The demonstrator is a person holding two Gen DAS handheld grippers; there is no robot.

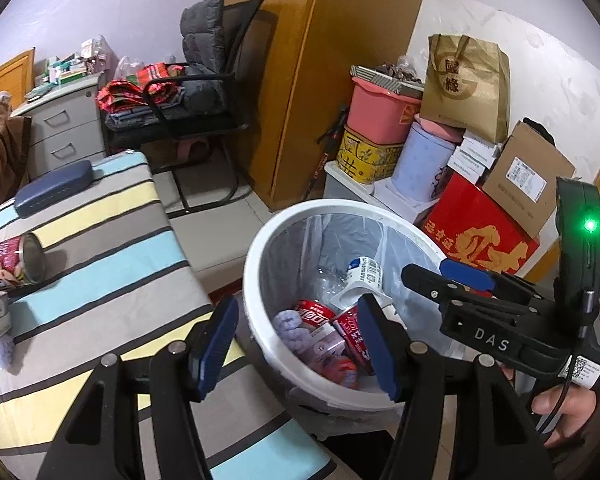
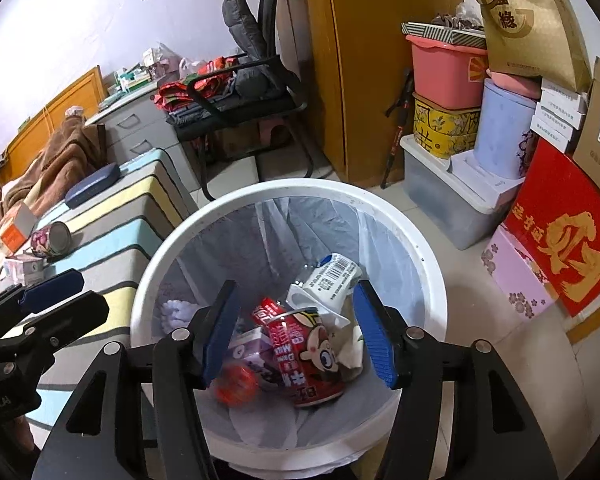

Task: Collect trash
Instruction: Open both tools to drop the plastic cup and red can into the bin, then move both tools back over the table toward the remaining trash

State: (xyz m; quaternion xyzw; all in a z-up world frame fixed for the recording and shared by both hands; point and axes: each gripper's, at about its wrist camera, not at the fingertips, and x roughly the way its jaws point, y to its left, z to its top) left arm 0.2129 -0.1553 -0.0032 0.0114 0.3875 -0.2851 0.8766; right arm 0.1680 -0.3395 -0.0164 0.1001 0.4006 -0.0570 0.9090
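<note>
I saw the striped bed left of the white bin. Both my grippers, left and right, hung over the bin, jaws released and empty. A red can reading "MILK" lay inside; another can remained on the bed.

A white bin with a clear liner holds red cans, beside a cover striped blue, yellow and grey at frame left.
</note>
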